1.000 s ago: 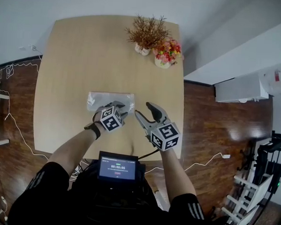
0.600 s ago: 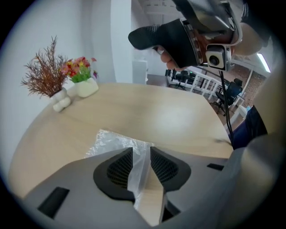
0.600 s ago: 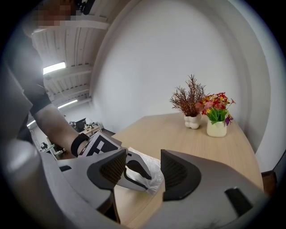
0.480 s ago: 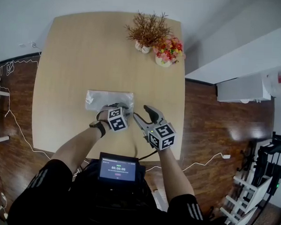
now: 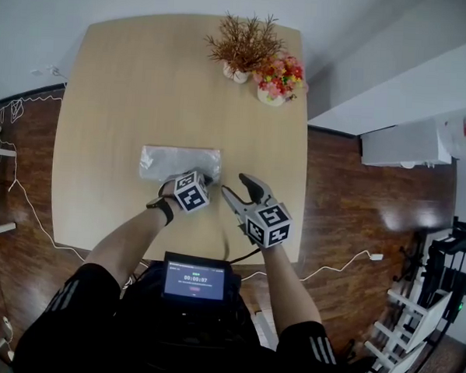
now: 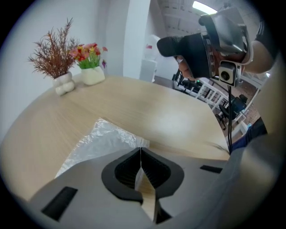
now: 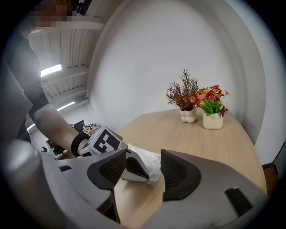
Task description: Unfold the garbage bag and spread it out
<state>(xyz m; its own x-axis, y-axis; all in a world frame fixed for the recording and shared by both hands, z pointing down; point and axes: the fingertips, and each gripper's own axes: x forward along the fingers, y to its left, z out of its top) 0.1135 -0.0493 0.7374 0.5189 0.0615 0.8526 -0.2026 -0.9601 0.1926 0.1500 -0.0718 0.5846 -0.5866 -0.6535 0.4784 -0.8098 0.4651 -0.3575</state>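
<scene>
Pale wood covers the table [image 5: 145, 84], and the garbage bag [image 5: 180, 162] lies on it folded into a flat, crinkled, see-through strip, nearer the person's edge than the far one and a little left of the middle; its long side runs across the head view.

At the bag's near right corner sits the left gripper [image 5: 205, 178]; its jaws have just been closing and now meet along a thin line in its own view [image 6: 140, 150], with the corner of the film right at the tips, so they seem to pinch the bag's edge there (the film itself is too thin to follow in between the pads); the rest of the bag spreads away to the left of the tips, flat on the wood.

Just beside it, to the right, the right gripper [image 5: 235, 184] hangs over bare table, clear of the bag; its jaws stand wide apart with nothing gripped; through the gap its own view shows the other gripper's marker cube and the bag's right end beyond.

Far across the table, near the right corner, stand two small white pots close together: one with dry brown twigs [image 5: 241, 54], one with bright flowers [image 5: 277, 81]; both are well apart from the bag.

A small lit screen [image 5: 194, 280] sits at the person's chest; dark wooden floor [image 5: 357, 196] surrounds the table.
</scene>
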